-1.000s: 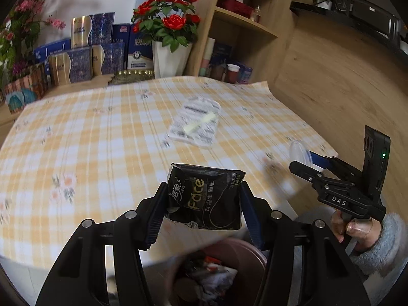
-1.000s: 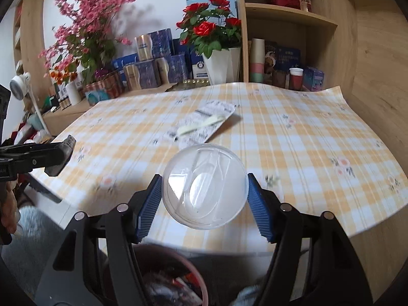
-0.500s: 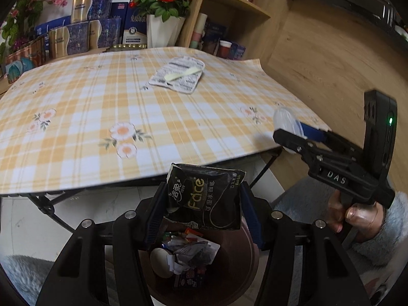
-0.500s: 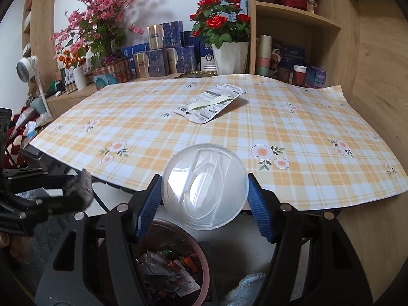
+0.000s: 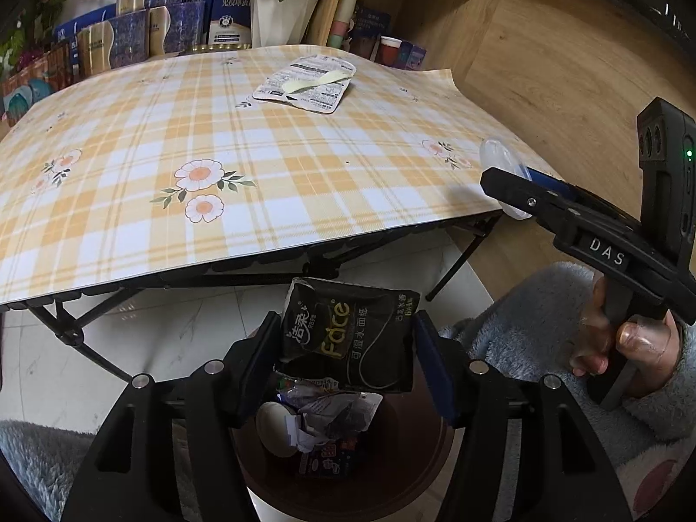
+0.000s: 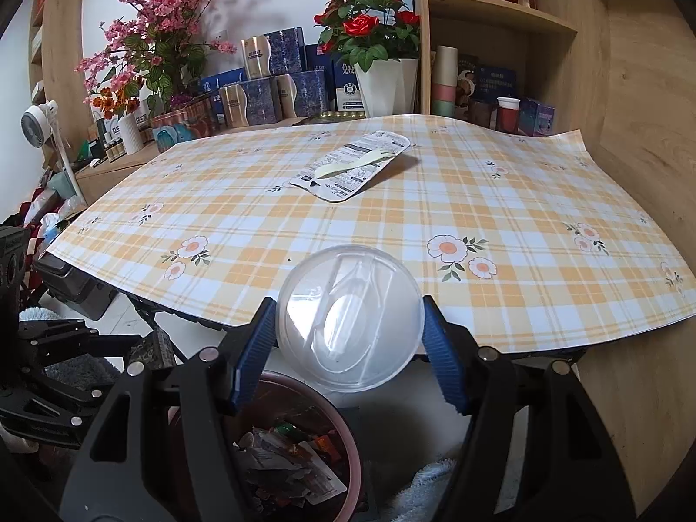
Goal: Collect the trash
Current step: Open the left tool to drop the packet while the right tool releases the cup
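Note:
A black tissue pack [image 5: 348, 339] sits between the pads of my left gripper [image 5: 346, 322], whose jaws are opening; the pads still touch its sides. It hangs right over a dark red bin [image 5: 413, 470] full of trash, on the floor below the table's front edge. My right gripper [image 6: 348, 309] is shut on a clear round plastic lid [image 6: 350, 326], held by its rim near the table edge, above and beyond the bin [image 6: 352, 448]. The left wrist view shows that gripper [image 5: 504, 182] at the right. A flat white wrapper [image 5: 304, 87] lies on the far part of the table.
The folding table [image 5: 130, 174] wears a yellow plaid cloth with flowers. Behind it stand boxes, a white vase of red roses [image 6: 383, 82] and a wooden shelf [image 6: 500, 13]. A hand [image 5: 626, 339] in a grey fleece sleeve holds the right gripper. The floor is pale tile.
My left gripper sank with the tissue pack from table height down below the table edge, close over the bin. The right gripper dropped slightly, its grip on the lid unchanged.

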`<state>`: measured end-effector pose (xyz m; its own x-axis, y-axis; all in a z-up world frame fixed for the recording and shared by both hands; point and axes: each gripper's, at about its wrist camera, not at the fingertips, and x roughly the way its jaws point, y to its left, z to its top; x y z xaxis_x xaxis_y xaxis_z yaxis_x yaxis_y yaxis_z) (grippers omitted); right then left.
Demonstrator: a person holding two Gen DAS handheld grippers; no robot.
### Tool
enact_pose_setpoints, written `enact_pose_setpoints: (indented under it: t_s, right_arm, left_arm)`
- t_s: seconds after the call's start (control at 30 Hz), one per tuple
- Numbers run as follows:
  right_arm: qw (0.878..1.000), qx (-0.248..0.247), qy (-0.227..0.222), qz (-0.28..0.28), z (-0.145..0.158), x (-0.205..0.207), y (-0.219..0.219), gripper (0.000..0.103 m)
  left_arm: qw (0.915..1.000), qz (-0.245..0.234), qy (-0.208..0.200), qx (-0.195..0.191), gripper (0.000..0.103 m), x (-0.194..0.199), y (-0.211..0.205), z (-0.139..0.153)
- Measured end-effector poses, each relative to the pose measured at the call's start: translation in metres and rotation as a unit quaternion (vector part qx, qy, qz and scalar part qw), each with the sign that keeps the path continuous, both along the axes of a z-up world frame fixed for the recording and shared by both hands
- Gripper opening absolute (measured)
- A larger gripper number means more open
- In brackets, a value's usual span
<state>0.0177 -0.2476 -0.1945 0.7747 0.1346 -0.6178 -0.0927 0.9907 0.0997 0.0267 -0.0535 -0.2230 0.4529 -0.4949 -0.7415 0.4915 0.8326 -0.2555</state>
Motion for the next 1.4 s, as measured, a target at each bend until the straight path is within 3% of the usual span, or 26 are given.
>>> enact_pose_setpoints:
  t_s: [0.1,0.27,0.43,0.7,0.87,1.0,1.2,1.4]
  right_arm:
    - [1.000,-0.004,0.000,0.002,-0.001,0.000,0.002,0.066]
    - [1.000,-0.007,0.002,0.006,-0.002,0.001,0.005,0.066]
    - [1.000,-0.016,0.001,0.013,-0.002,0.001,0.010,0.066]
    - [0.997,-0.047,0.002,0.054,-0.005,-0.001,0.032,0.066]
    - [0.995,-0.057,0.007,0.081,-0.009,-0.002,0.044,0.066]
    - [0.992,-0.066,0.017,0.107,-0.013,-0.003,0.054,0.066]
    - [0.983,-0.080,0.036,0.162,-0.022,-0.006,0.077,0.067]
    - [0.975,-0.097,0.055,0.192,-0.032,-0.008,0.094,0.067]
  left_arm:
    - [0.9999,-0.001,-0.003,-0.012,0.079,-0.001,0.001,0.003]
    - [0.9998,0.011,-0.009,-0.014,0.088,0.000,0.003,0.005]
    - [0.9979,0.054,-0.027,-0.025,0.095,0.003,0.015,0.013]
    - [0.9881,0.128,-0.078,-0.035,0.097,0.002,0.044,0.038]
    - [0.9820,0.141,-0.122,-0.030,0.097,-0.007,0.057,0.062]
    - [0.9734,0.156,-0.166,-0.025,0.097,-0.013,0.072,0.085]
    - [0.9603,0.192,-0.200,-0.028,0.097,-0.017,0.100,0.110]
    - [0.9486,0.204,-0.241,0.024,0.097,-0.021,0.113,0.112]
